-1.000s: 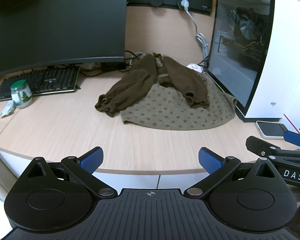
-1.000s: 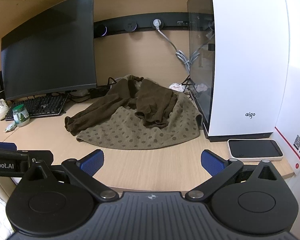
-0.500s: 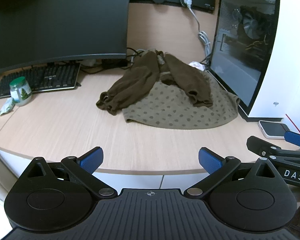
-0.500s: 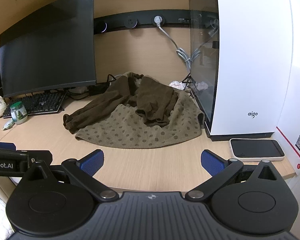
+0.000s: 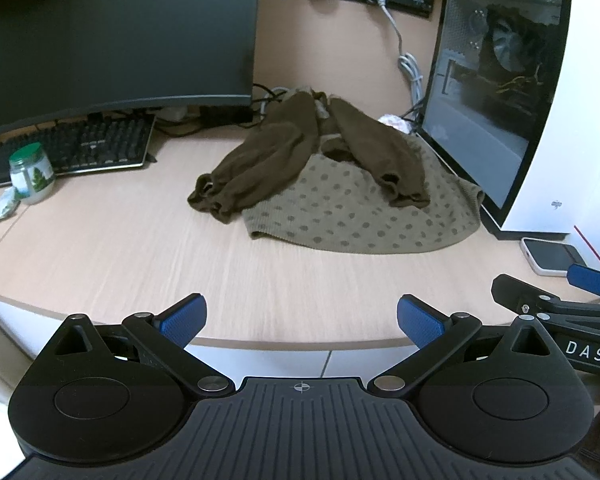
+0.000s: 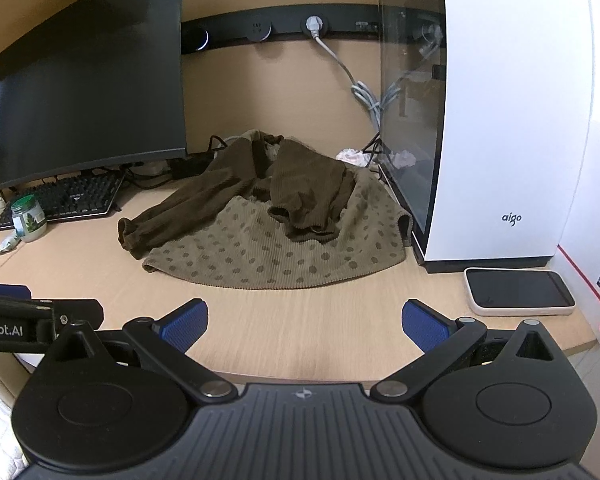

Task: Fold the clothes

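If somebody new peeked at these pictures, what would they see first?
Probably the brown spotted sweater lying rumpled in the middle of the desk, its dark sleeves flopped across it. Next, the big black monitor at the back left and the tall white computer on the right, touching the sweater's edge.

I count one sweater (image 5: 352, 212), one monitor (image 5: 116, 36), one keyboard (image 5: 80, 148), one jar (image 5: 32, 180), one computer case (image 6: 500, 120), one phone (image 6: 520, 290), and two claws: left claw (image 5: 300, 316), right claw (image 6: 305, 322).
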`<state>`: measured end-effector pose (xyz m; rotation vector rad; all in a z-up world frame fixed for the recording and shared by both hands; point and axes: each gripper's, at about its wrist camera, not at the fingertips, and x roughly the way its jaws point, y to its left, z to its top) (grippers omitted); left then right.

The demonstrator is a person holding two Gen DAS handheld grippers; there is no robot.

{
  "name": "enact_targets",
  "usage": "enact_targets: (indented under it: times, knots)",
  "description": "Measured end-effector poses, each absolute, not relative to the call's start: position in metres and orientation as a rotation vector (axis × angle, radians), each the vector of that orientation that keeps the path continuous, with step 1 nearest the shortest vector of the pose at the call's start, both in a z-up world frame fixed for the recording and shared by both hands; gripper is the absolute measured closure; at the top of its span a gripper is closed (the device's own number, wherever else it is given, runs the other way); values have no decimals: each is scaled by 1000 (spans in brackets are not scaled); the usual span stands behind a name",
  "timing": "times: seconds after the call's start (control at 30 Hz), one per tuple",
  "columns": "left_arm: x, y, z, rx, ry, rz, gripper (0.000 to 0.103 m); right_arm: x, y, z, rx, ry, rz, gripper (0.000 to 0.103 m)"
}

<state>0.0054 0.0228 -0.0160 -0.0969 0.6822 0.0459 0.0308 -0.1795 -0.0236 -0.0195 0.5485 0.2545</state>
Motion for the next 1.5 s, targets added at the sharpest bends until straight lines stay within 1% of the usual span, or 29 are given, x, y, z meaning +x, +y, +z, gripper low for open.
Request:
enact_targets:
  times: [0.2, 0.4, 0.67, 0.73, 0.87, 1.0, 1.17, 1.23, 1.33, 1.5]
  knots:
    - [25, 37, -25, -108, 713, 23, 0, 50, -170, -31, 3, 585, 227, 0]
    - [72, 62, -36, -101, 745, -43, 0, 88, -158, -41, 88, 668, 156, 0]
    - [177, 92, -36, -90, 798, -181, 0, 146, -129, -35, 237, 816, -2, 0]
    - [206, 95, -34, -82, 808, -217, 0, 163, -119, -28, 232, 811, -5, 0]
    - [253, 81, -33, -55, 771, -256, 0, 202, -103, -16, 148, 757, -9, 0]
    - [277, 82, -47, -81, 790, -271, 0, 259, -95, -21, 137, 732, 68, 0]
    - [306, 84, -64, -117, 816, -290, 0, 329, -86, -43, 146, 704, 140, 0]
    - [318, 85, -71, -131, 827, -297, 0, 352, -84, -59, 191, 755, 200, 0]
    - [324, 93, -82, -168, 869, -306, 0, 369, -85, -80, 292, 873, 323, 0]
    - [310, 102, -84, -167, 876, -324, 0, 353, -81, -82, 266, 885, 392, 0]
